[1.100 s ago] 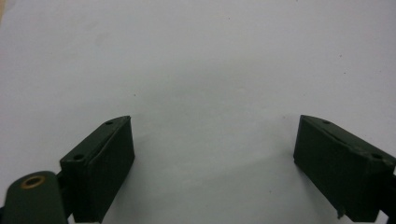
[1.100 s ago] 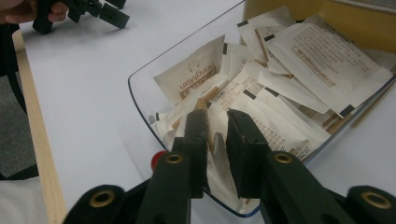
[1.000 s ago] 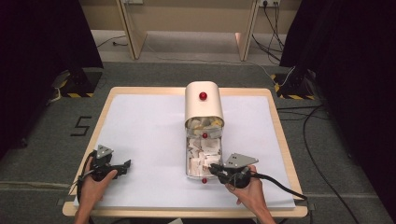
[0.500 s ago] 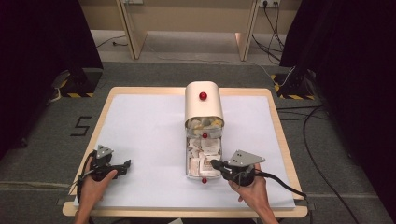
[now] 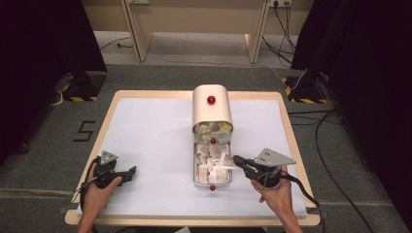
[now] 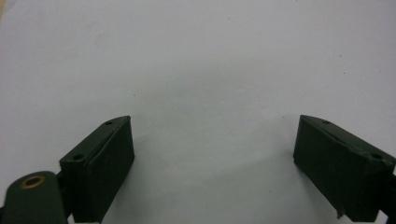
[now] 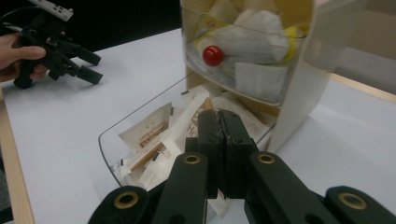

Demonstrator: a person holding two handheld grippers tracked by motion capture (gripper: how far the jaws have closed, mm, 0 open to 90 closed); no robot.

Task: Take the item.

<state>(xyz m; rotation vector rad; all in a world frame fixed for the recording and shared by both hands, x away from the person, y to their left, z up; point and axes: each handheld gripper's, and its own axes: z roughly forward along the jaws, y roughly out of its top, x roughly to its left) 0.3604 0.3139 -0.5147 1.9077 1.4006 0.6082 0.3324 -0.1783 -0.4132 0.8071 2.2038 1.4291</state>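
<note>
High view: the right gripper (image 5: 236, 159) reaches in from 3 o'clock over the right rim of the clear plastic drawer (image 5: 195, 169). The drawer stands pulled out toward the person from the cream round-topped box (image 5: 211, 109) in the middle of the white tabletop (image 5: 145, 126). A pale paper sachet (image 5: 225, 159) sits right at the jaw tips, at their 9 o'clock, above the other sachets in the drawer. The step looks like lifting one sachet out. To do it well, raise it straight up until it clears the drawer wall, then carry it sideways, so that no neighbours get dragged along. The left gripper (image 5: 132, 171) rests low over the tabletop at 9 o'clock of the drawer, well apart from it.

Left gripper view: the left gripper (image 6: 212, 154) has its jaws spread wide, with nothing between them but bare tabletop (image 6: 196, 56).

Right gripper view: the right gripper (image 7: 218, 114) has its jaws pressed together. A pale corner of the sachet (image 7: 218, 206) hangs under them at 6 o'clock, so they seem to pinch it, though the contact line itself is hidden. The drawer (image 7: 105, 149) lies just beyond and below the jaws. The box (image 7: 303, 84) rises at 1 o'clock, and the left gripper (image 7: 91, 65) waits at 10 o'clock.
</note>
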